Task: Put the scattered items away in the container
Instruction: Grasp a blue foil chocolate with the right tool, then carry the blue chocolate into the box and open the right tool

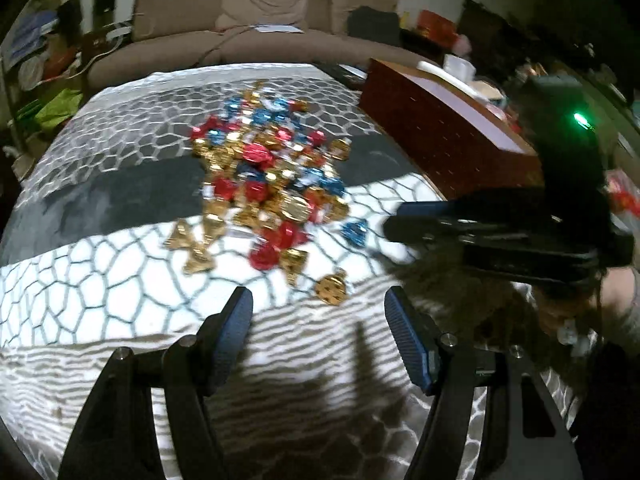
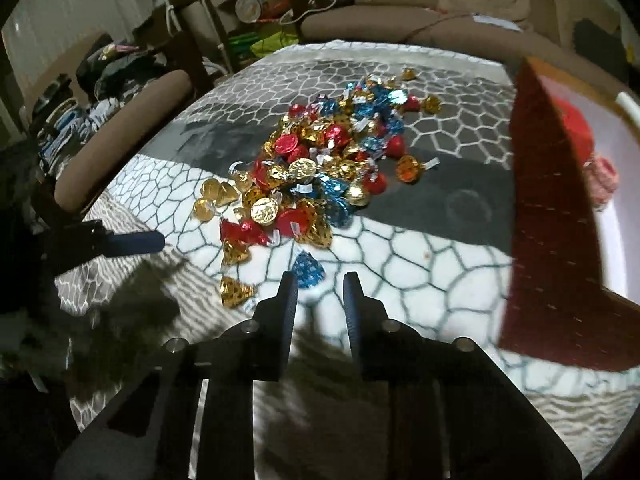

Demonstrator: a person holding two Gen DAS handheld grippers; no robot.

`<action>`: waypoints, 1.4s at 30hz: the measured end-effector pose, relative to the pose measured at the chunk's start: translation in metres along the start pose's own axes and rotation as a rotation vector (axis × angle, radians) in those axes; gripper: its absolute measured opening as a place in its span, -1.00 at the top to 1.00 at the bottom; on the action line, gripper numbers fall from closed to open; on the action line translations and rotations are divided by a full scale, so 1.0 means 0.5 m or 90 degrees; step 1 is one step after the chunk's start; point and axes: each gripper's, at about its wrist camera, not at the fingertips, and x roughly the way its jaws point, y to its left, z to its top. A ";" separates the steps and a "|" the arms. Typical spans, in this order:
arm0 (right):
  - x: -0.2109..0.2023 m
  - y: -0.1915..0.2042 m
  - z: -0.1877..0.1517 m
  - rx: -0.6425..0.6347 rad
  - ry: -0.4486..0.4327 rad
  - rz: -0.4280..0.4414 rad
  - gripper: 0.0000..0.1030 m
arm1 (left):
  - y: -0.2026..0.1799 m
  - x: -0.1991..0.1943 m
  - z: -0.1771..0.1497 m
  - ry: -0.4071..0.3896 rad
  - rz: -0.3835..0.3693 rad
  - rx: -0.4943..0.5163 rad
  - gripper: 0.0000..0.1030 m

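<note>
Hovering over the patterned blanket (image 1: 100, 300), the left gripper (image 1: 318, 300) has its jaws spread wide with nothing between them; a gold candy (image 1: 331, 289) lies just ahead of the gap. The right gripper (image 2: 320, 286) is open only a narrow way and also holds nothing; a blue candy (image 2: 307, 269) sits just beyond its left fingertip. The pile of candies (image 2: 320, 160), in red, gold and blue foil, lies scattered mid-blanket, with a few strays on the near side. The dark red box (image 2: 548, 208) stands at the pile's right, apart from it; inside, something red (image 2: 576, 128) and a pinkish item (image 2: 604, 180) show, too blurred to identify.
</note>
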 end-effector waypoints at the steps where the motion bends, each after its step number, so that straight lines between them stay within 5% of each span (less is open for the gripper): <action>1: 0.011 0.001 0.000 0.000 0.002 0.009 0.56 | 0.002 0.002 -0.001 -0.001 -0.003 0.002 -0.34; 8: 0.056 0.018 0.005 -0.014 0.015 0.000 0.52 | 0.059 -0.001 0.011 -0.029 -0.006 -0.065 -0.34; 18: 0.064 0.034 0.003 -0.058 0.018 -0.031 0.51 | 0.164 0.009 0.009 -0.047 0.070 -0.154 -0.34; 22: 0.065 0.035 0.001 -0.059 0.015 -0.047 0.51 | 0.151 0.021 0.019 -0.051 0.122 -0.128 -0.34; 29: 0.065 0.040 0.000 -0.053 0.017 -0.068 0.55 | 0.139 0.054 0.021 -0.028 0.132 -0.118 -0.31; 33: 0.065 0.036 0.003 -0.045 0.019 -0.064 0.56 | 0.153 0.065 0.025 -0.032 0.165 -0.132 -0.08; 37: 0.064 0.035 0.003 -0.042 0.016 -0.060 0.61 | 0.156 0.071 0.035 -0.039 0.165 -0.141 0.56; 42: 0.058 0.038 0.004 -0.046 0.016 -0.042 0.62 | 0.142 0.069 0.039 -0.024 0.119 -0.144 0.58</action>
